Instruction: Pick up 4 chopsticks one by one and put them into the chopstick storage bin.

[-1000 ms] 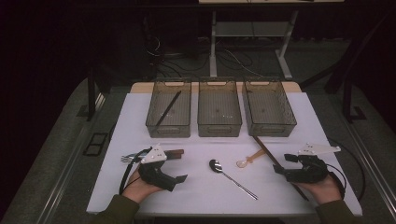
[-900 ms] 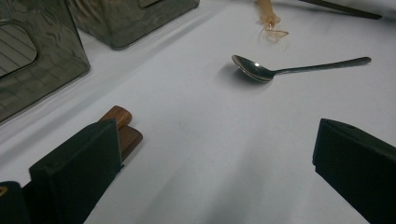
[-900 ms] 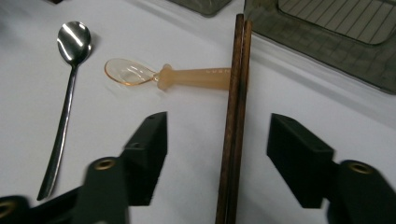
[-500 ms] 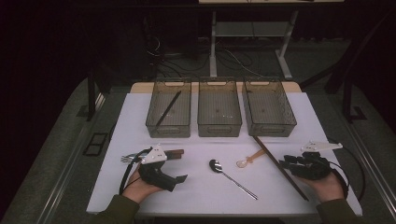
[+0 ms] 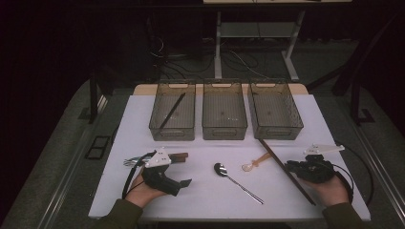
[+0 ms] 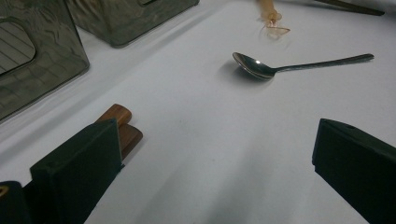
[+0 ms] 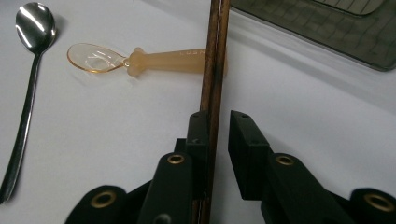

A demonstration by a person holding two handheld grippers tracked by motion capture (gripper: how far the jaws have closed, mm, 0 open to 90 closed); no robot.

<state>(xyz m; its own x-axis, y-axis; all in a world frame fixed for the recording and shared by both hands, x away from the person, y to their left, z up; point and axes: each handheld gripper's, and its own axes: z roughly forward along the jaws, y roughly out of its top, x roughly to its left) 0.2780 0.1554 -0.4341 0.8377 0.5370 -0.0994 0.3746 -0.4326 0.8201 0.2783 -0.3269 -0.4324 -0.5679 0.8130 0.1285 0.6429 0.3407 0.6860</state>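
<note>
While the person sat at the white table [image 5: 143, 119], the right gripper [image 7: 218, 122] lay low over a long, thin, dark brown wooden chopstick [image 7: 212, 79]. Its two black jaws stood narrow, one on each side of the stick. The left jaw appeared to touch the wood, and a slim gap showed between the stick and the right jaw, so the grip did not look closed. The chopstick ran straight ahead from between the jaws, its far part lying across the handle of a translucent orange plastic spoon [image 7: 140, 58]. Left of the jaws and farther off lay a shiny metal spoon [image 7: 28, 56].

The left gripper [image 6: 205, 163] rested with its jaws wide apart and nothing between them. Just beside its left jaw sat two brown wooden handle ends [image 6: 122, 125]. Ahead of its jaws, the metal spoon lay on the bare tabletop.

Beyond both grippers stood three smoky grey plastic bins [image 5: 224, 109] in a row; the leftmost one held another dark stick [image 5: 172, 110].

Several things could have gone wrong, to my eye. Because the stick was thin and the grip sat near one end, it might have pivoted or slipped out when lifted. Its far part might also have dragged the orange spoon along.
</note>
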